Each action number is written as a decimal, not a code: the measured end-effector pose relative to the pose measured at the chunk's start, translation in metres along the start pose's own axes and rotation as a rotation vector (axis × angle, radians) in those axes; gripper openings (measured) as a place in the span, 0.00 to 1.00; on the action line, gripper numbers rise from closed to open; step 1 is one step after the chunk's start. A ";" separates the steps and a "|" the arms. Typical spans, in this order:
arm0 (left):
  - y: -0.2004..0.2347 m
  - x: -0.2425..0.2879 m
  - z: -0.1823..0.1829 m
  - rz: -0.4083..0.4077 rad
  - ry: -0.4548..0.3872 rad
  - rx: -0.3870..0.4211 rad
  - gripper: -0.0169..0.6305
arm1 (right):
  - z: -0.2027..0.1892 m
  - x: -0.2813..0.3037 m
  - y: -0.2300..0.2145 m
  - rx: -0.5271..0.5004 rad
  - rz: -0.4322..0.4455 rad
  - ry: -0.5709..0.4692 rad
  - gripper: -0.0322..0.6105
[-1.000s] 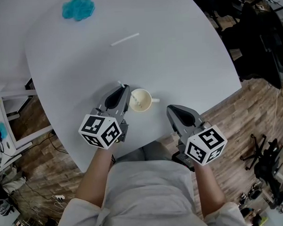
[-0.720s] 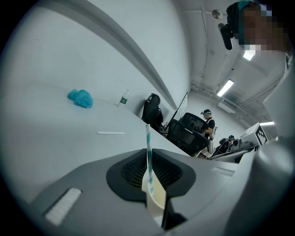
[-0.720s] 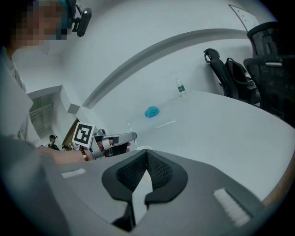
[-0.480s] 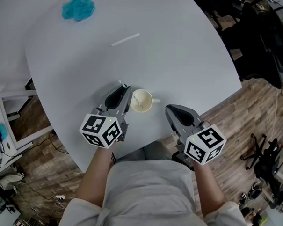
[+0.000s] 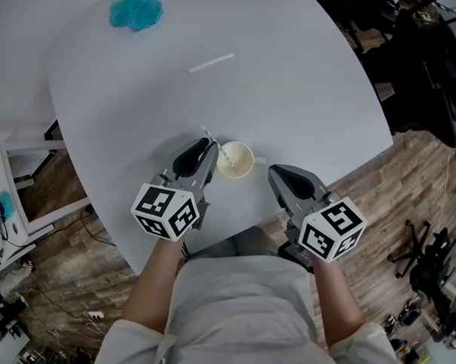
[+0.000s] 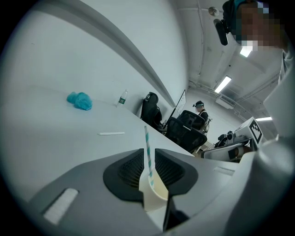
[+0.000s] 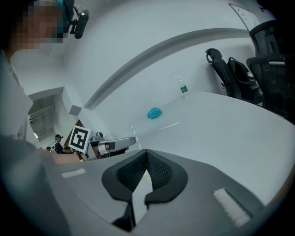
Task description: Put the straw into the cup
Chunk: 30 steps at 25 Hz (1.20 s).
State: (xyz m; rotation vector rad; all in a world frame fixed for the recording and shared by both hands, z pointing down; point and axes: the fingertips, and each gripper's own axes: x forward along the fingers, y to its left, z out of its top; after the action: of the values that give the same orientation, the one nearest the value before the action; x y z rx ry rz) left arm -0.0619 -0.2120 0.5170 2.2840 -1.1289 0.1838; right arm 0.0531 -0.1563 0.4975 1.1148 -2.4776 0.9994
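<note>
The left hand-held gripper [image 5: 208,150] has its jaws a narrow gap apart, released, with the teal-striped straw [image 6: 147,147] rising through that gap against one pad. The straw's lower end sits inside the cream cup [image 5: 242,168], which stands on the white counter [image 5: 299,91] just beyond the jaw tips. The right hand-held gripper [image 7: 146,151] is clenched on nothing, near the cup. Farther off lie a plain white straw [image 5: 211,63] and a blue clump [image 5: 135,11].
</note>
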 end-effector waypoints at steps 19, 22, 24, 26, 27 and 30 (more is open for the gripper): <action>-0.039 -0.063 0.014 -0.042 0.039 0.118 0.05 | 0.014 -0.019 0.036 -0.058 0.004 -0.079 0.06; -0.051 -0.073 0.022 -0.050 0.035 0.152 0.05 | 0.014 -0.026 0.041 -0.062 0.005 -0.090 0.06; -0.059 -0.078 0.023 -0.048 0.048 0.182 0.05 | 0.014 -0.031 0.046 -0.068 0.007 -0.091 0.06; -0.066 -0.083 0.022 -0.048 0.061 0.209 0.05 | 0.014 -0.034 0.052 -0.079 0.014 -0.088 0.06; -0.070 -0.085 0.022 -0.051 0.064 0.213 0.05 | 0.015 -0.036 0.055 -0.085 0.019 -0.087 0.06; -0.084 -0.091 0.019 -0.072 0.068 0.207 0.05 | 0.017 -0.042 0.062 -0.101 0.027 -0.089 0.06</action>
State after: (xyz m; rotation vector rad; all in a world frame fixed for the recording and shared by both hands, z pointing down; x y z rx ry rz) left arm -0.0577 -0.1202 0.4311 2.4749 -1.0324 0.3624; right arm 0.0367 -0.1146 0.4347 1.1198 -2.5876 0.8393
